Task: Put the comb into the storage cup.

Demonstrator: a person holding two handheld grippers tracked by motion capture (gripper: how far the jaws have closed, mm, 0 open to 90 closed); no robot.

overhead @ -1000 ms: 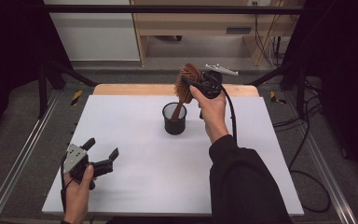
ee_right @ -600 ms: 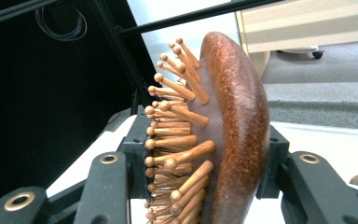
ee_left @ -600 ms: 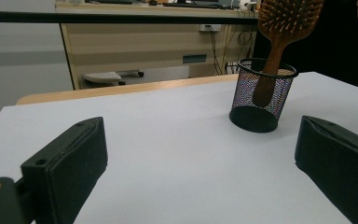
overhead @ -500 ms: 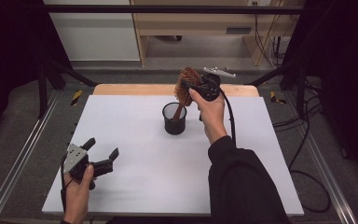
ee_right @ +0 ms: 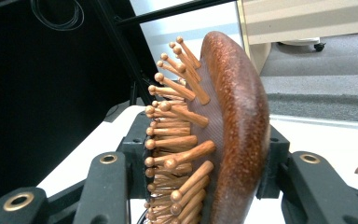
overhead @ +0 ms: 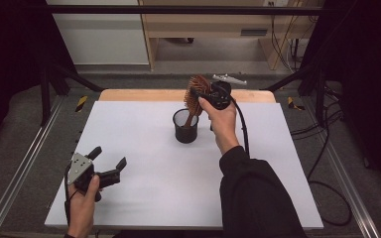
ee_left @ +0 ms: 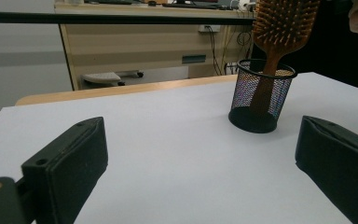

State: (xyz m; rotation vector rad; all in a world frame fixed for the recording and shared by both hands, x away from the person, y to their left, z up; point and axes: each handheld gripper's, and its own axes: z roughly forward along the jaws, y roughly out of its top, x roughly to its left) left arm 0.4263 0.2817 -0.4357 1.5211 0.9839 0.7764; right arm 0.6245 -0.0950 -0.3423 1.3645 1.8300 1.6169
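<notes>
Two hand-held grippers, one raised far, one low near.
The right gripper was held up at the far side, jaws clamped; the left gripper rested near left, jaws spread wide.

Hairbrush handle stands in mesh cup mid-table.

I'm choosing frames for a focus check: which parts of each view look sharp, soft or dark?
High view: evenly lit white table, black surroundings. Left gripper view: mesh cup and hairbrush fairly sharp, near jaws slightly soft. Right gripper view: hairbrush bristles crisp up close, the floor behind them blurred.
</notes>
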